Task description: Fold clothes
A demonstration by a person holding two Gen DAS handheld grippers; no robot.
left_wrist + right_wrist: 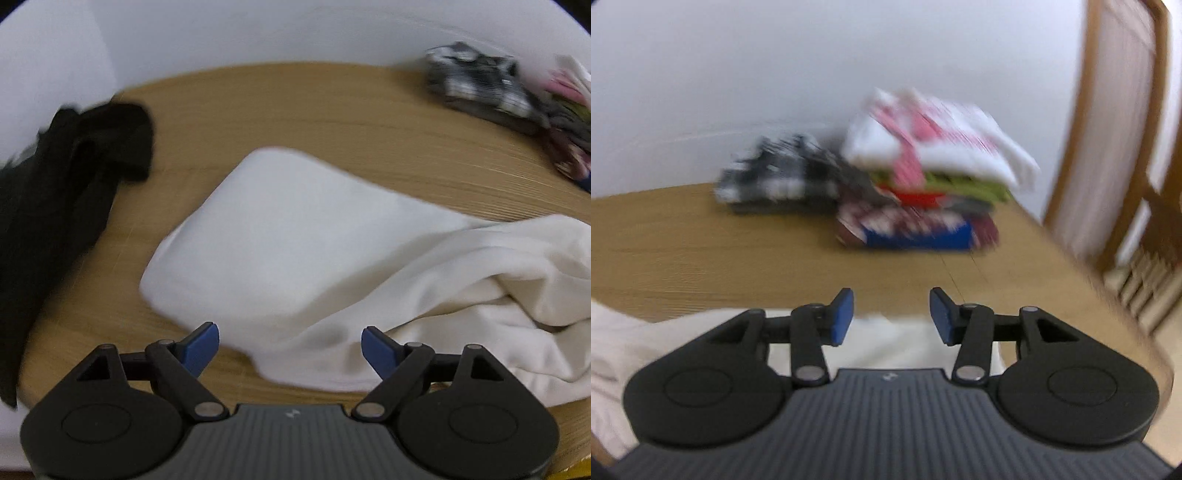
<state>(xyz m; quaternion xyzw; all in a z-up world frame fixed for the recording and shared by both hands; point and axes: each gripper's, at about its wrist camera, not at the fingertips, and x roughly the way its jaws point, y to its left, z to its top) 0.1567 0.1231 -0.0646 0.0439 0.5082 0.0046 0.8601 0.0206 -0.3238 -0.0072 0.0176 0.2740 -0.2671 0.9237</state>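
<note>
A white garment [303, 236] lies on the wooden table [295, 110], flat in the middle and bunched at the right. My left gripper [290, 349] is open and empty, just above the garment's near edge. My right gripper [892, 317] is open and empty, over the garment's near part [894, 343], which shows under its fingers. Both views are blurred.
A black garment [66, 184] lies at the table's left. A stack of folded clothes [923, 184] and a black-and-white folded piece [775, 181] stand at the back by the white wall. A wooden chair [1126, 147] stands beyond the table's right edge.
</note>
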